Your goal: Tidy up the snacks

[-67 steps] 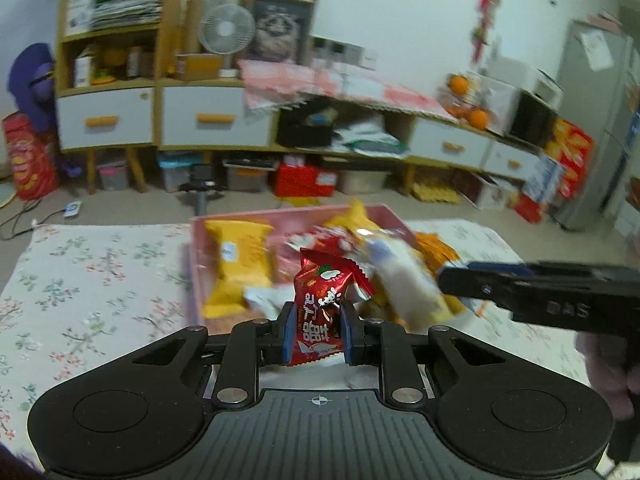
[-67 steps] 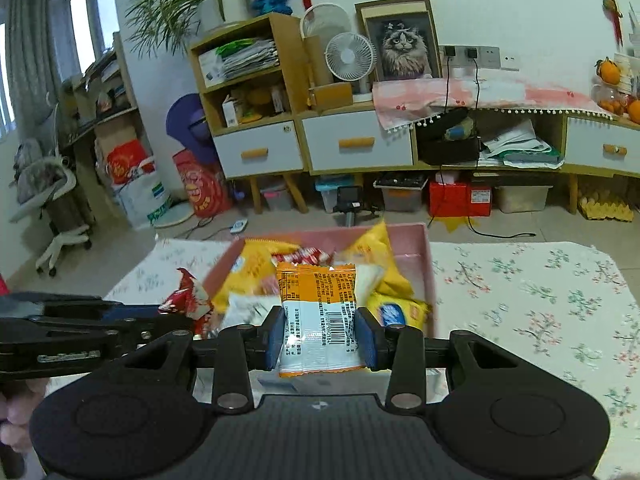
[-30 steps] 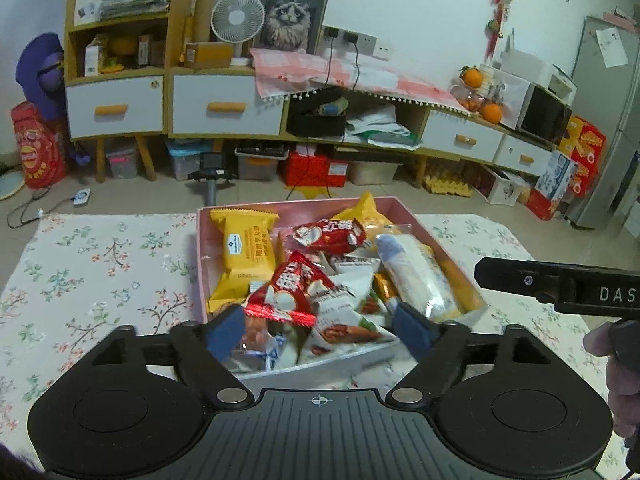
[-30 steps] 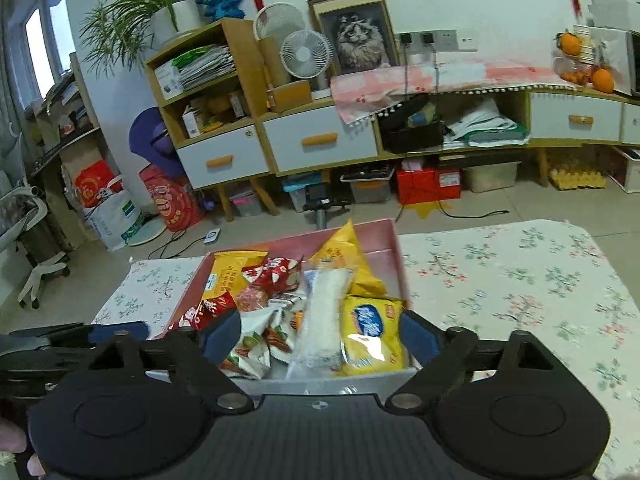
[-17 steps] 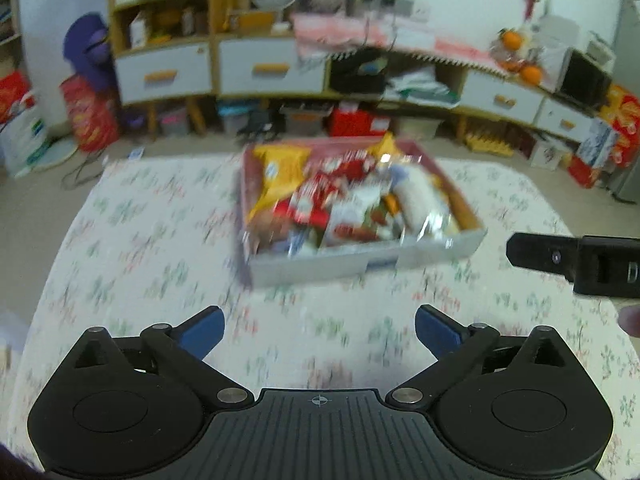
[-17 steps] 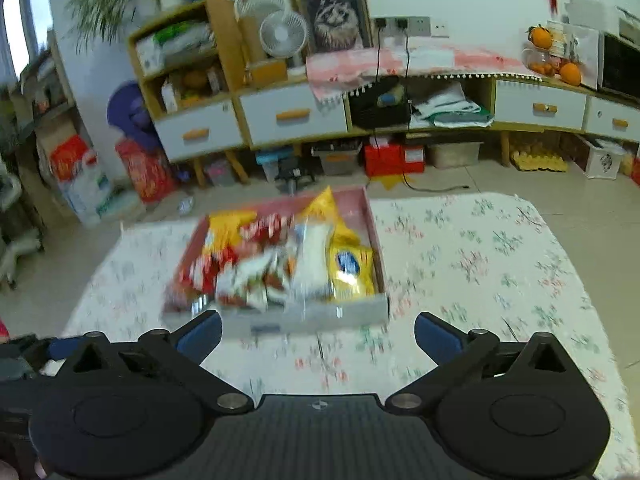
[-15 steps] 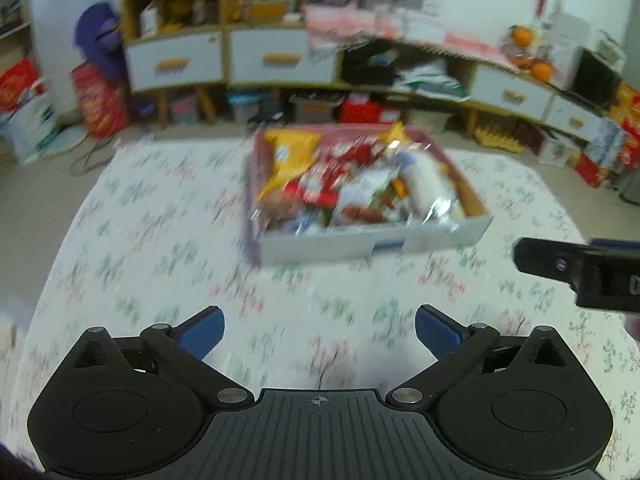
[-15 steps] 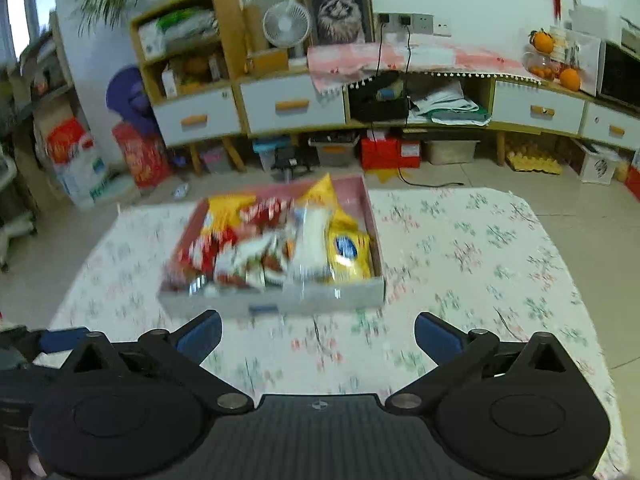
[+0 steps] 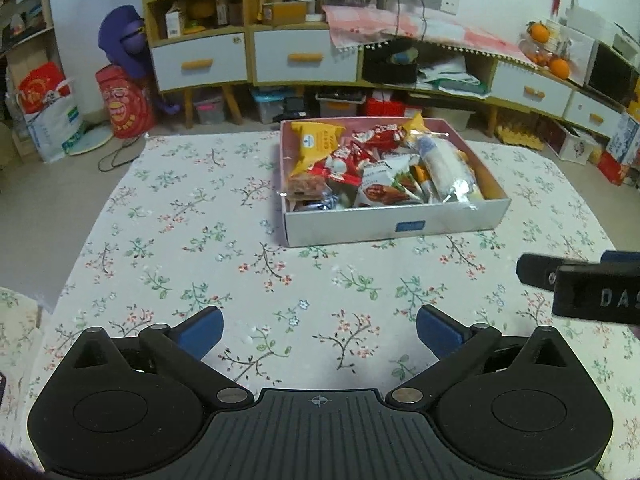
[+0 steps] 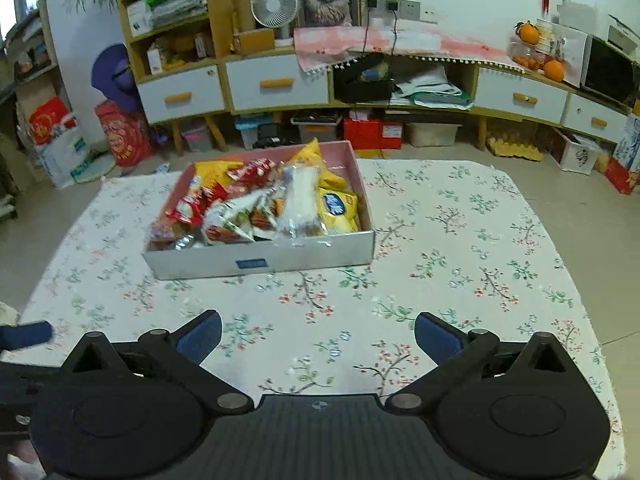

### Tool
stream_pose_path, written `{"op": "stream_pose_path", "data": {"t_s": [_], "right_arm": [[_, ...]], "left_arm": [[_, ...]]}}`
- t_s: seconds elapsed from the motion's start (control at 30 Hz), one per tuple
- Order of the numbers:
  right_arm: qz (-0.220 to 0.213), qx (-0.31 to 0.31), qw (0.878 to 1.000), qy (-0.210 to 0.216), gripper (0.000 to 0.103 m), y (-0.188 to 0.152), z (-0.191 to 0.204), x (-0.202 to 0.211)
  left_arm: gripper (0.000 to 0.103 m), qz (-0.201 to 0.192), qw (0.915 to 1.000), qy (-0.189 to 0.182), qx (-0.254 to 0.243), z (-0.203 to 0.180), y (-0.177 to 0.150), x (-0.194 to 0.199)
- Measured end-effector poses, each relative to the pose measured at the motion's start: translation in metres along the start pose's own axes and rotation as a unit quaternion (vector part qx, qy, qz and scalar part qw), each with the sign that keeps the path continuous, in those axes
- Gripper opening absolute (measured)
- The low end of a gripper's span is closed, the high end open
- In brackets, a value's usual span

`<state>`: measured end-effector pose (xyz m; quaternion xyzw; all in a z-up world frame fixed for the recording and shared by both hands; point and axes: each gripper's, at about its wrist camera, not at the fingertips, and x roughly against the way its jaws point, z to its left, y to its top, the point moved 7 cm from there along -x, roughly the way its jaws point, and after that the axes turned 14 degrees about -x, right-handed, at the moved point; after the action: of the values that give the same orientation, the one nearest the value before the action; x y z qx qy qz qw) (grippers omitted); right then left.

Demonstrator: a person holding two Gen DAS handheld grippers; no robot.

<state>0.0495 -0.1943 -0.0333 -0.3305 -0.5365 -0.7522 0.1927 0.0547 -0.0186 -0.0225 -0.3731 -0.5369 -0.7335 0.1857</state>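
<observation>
Left gripper [image 9: 319,330]: fingers spread wide, holding nothing, above floral desk [image 9: 192,240]. Snack box [image 9: 394,224], packed with wrapped snacks [image 9: 376,170], sits mid-desk, well ahead. Right gripper [image 10: 318,336]: fingers likewise spread, empty.

White tablecloth [image 9: 168,216] scattered with red and green floral sprigs. The box [image 9: 396,224] shows pale grey outside with a small blue label, pink inside, stuffed with yellow, red and white packets [image 9: 360,168]. Black grippers, blue fingertips [image 9: 202,330].
</observation>
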Motion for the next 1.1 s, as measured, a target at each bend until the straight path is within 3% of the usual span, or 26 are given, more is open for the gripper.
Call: {"op": "stream_pose_path", "data": {"t_s": [1.1], "right_arm": [[0.003, 0.023, 1.0, -0.004, 0.077, -0.0027, 0.0065, -0.0056]], "left_arm": [[0.103, 0.002, 0.9996, 0.02, 0.019, 0.0082, -0.0001, 0.0025]]}}
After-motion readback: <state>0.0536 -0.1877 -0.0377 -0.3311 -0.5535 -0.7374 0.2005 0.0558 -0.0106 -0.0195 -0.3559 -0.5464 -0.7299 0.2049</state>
